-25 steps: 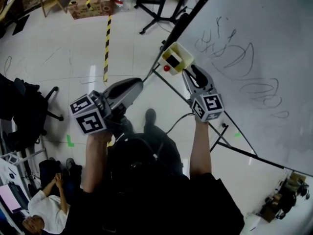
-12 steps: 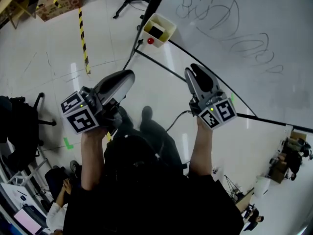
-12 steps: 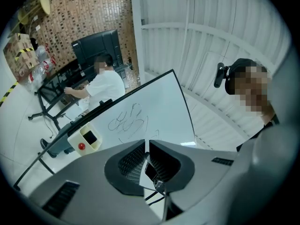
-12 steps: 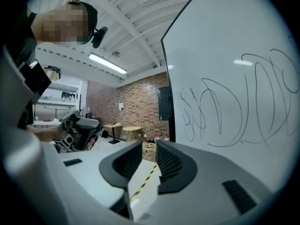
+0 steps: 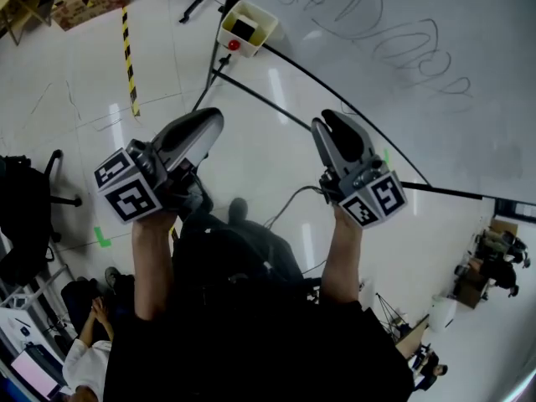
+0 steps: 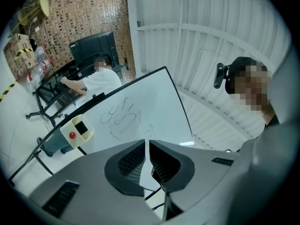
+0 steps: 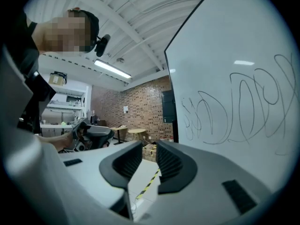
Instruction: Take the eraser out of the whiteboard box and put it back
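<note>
The right tongs have just been closing and now stand nearly together, with only a narrow gap between the pads. Nothing is in this gap; through it only the floor shows. The left tongs are closed to a thin slit and are also empty. In the head view both are held in front of the person, the left tongs at 9 o'clock from the right ones. A second ago the right tongs were just at the whiteboard box; now they are drawn back and well apart from it, and the box lies at about 11 o'clock from them, on the lower edge of the whiteboard. The eraser is inside the box, a dark block in the open top, and a small red round thing sits on the front wall. The pen scribbles on the board are at 12 to 1 o'clock. Because the eraser is in the box and no tongs carry anything, I judge that the putting back is done, or this cycle is finished. The other reading, that the grasp missed, I cannot exclude from these views.
</note>
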